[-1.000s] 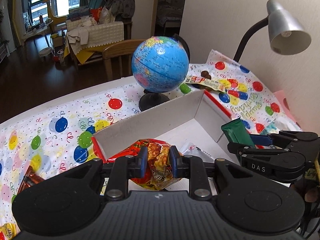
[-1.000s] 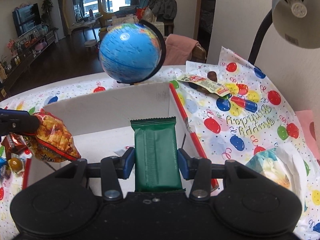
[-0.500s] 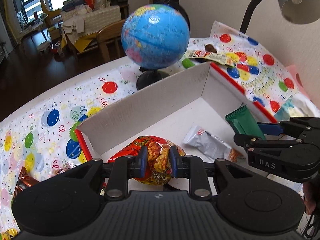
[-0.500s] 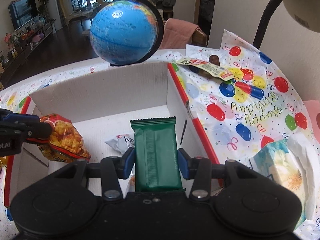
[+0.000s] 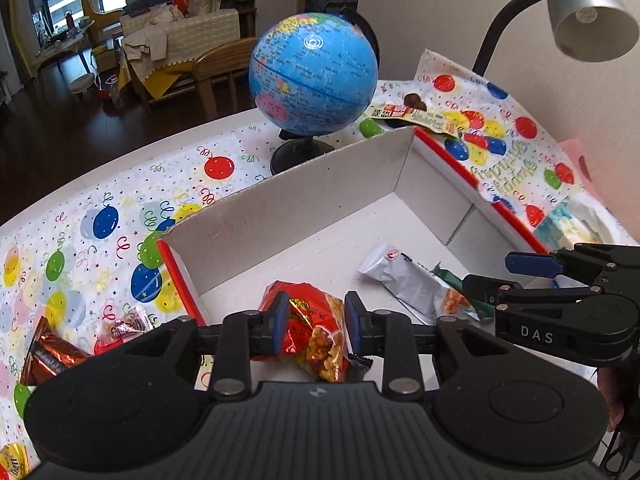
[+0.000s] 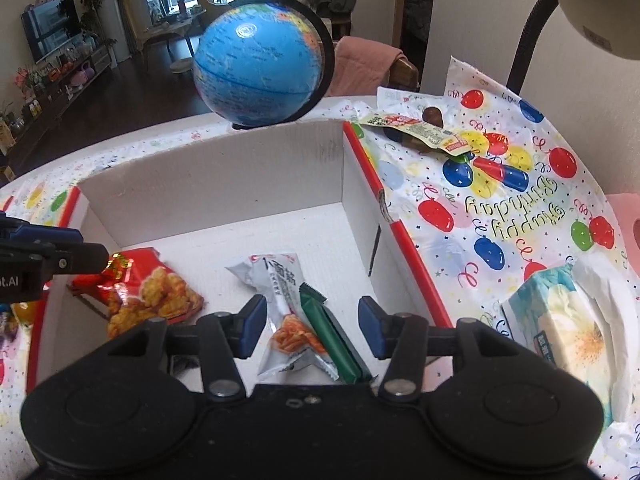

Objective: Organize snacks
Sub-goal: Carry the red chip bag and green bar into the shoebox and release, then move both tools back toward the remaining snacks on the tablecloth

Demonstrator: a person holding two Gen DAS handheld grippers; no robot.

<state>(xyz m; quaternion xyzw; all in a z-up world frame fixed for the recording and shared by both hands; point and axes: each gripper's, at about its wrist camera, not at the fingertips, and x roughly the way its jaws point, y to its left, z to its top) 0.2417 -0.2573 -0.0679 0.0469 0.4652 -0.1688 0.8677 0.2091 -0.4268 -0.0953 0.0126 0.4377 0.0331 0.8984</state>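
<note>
A white cardboard box [image 5: 304, 196] with red edges stands on the balloon tablecloth. My left gripper [image 5: 316, 322] is over its near left part with the jaws a little apart, and the red snack bag [image 5: 316, 332] sits loosely between them on the box floor; it also shows in the right wrist view [image 6: 148, 292]. My right gripper [image 6: 312, 326] is open over the box. The green bar [image 6: 332, 336] lies on the floor below it, beside a silver snack packet [image 6: 284, 304]. The silver packet [image 5: 412, 284] also shows in the left wrist view.
A blue globe [image 5: 314, 76] stands behind the box. A desk lamp [image 5: 588, 12] hangs over the right. A tissue pack [image 6: 560, 328] lies right of the box. Loose candies [image 5: 52, 352] lie left of it. A yellow wrapper [image 6: 416, 132] lies at the back right.
Both grippers moved down into the box. The right gripper opened and the green bar dropped onto the box floor. The left jaws widened and the red bag now rests on the floor.
</note>
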